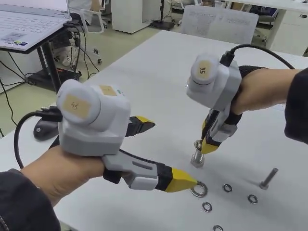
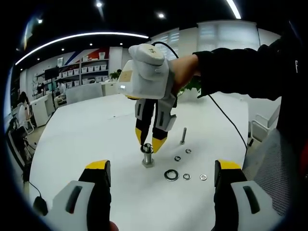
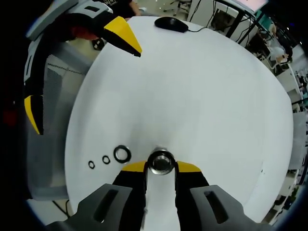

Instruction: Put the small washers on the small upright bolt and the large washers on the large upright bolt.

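Presently: right tool (image 1: 206, 145), narrow, nipping large washer (image 3: 161, 162) atop large upright bolt (image 1: 198, 159), thread partly hidden. Left tool (image 1: 172, 154) wide, empty. Spare large washer (image 1: 198, 189), small washers (image 1: 227, 187) near small upright bolt (image 1: 268, 178) on desk (image 1: 159, 72); one cropped.

Open-plan office/lab space — white table (image 1: 159, 72), laptop (image 1: 29, 21) on a stand (image 1: 50, 67), mouse (image 1: 44, 129). Shelves of bins (image 2: 91, 70) along the far wall, office chair (image 1: 219, 21), ceiling strip lights (image 2: 82, 37).

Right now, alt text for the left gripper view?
The right gripper points down at the large bolt standing on a white table, jaws close about its top. Loose washers lie beside it, the small bolt stands behind, and the left gripper has its jaws wide open in front.
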